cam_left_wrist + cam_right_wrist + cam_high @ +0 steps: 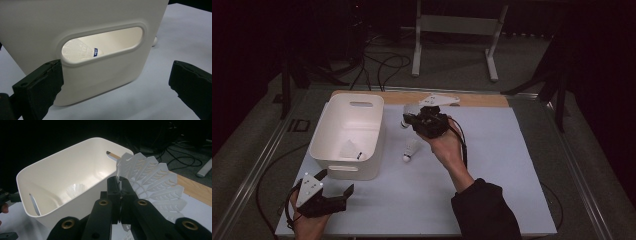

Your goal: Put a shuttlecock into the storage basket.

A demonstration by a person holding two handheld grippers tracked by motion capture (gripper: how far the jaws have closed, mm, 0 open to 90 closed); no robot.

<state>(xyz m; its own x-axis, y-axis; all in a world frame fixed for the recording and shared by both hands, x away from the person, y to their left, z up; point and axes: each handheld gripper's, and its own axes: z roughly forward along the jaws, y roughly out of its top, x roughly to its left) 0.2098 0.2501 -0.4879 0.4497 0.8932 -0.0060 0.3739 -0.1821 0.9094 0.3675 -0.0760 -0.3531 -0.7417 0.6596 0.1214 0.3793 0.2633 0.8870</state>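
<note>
Toward the surface's far edge the right tool (408, 120) holds one shuttlecock (152, 180) clamped, near the bin (332, 170); one shuttlecock (349, 148) lies inside, another (411, 150) waits mid-surface, left tool (334, 187) jaws apart.

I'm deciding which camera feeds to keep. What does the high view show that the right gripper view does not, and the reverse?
High view alone: the loose shuttlecock lying on the table and the open left claw.

Right gripper view alone: the feather detail of the held shuttlecock pinched in the shut right claw.

Both: the white bin and the shuttlecock inside it.
</note>
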